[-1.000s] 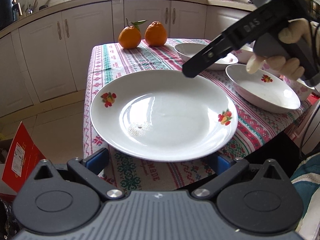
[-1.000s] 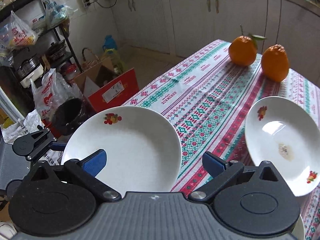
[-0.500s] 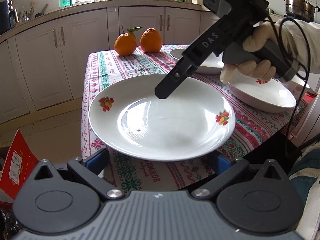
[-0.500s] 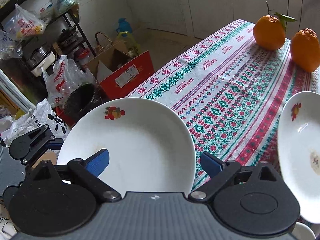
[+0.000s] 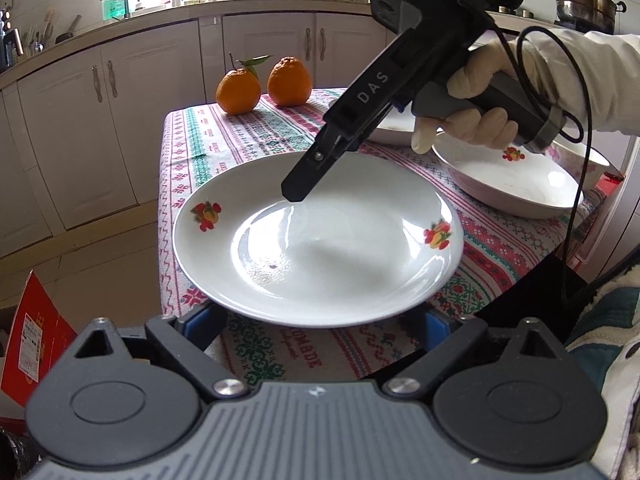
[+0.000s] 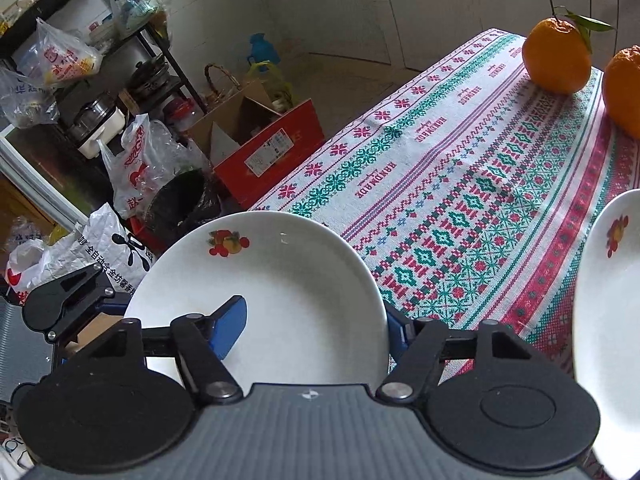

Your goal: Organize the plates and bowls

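On patterned tablecloth [image 5: 256, 140]: oranges [image 5: 264, 84]; both grippers' fingers spread around plate [image 5: 320, 240].

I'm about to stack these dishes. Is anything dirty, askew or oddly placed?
Yes: the front plate hangs past the table edge and has a small dark speck on it. The far plate shows brownish residue in the left wrist view. No chips or spills visible.

My blue-padded black right gripper [image 6: 312, 330] meets a white fruit-printed plate [image 5: 320, 240]; red-green-white patterned tablecloth [image 6: 460, 184], two orange citrus fruits [image 5: 264, 86]
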{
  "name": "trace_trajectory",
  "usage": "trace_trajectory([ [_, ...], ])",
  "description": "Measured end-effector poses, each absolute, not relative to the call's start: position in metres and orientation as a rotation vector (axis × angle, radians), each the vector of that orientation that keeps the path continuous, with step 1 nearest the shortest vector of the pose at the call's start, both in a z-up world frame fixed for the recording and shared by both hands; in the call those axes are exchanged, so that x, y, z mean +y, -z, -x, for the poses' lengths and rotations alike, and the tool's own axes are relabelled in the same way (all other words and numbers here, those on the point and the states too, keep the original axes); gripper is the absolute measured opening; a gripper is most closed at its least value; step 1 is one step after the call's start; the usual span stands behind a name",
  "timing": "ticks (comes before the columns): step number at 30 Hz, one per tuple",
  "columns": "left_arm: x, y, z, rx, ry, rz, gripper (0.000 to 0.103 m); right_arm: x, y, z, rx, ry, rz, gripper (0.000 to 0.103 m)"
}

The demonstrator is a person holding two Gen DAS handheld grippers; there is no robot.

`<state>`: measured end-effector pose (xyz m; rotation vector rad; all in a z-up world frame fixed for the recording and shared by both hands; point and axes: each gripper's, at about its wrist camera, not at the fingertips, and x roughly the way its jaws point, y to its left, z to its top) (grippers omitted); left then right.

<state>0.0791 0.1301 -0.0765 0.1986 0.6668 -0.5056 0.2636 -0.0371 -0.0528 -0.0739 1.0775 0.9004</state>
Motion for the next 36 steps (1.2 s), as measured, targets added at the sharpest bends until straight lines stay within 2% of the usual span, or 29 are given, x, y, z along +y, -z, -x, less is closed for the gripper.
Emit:
trace_trajectory([
  [15, 0.129, 0.072, -0.094, 0.703, 0.518, -0.198, 0.095, -0.039, 0.047, -0.267, 1.068, -0.896, 0.073, 0.075],
  [36, 0.124, 0.068, -0.150, 0.716, 0.550, -0.209, 0.094, -0.050, 0.034, -0.317, 1.020, -0.856, 0.053, 0.075],
])
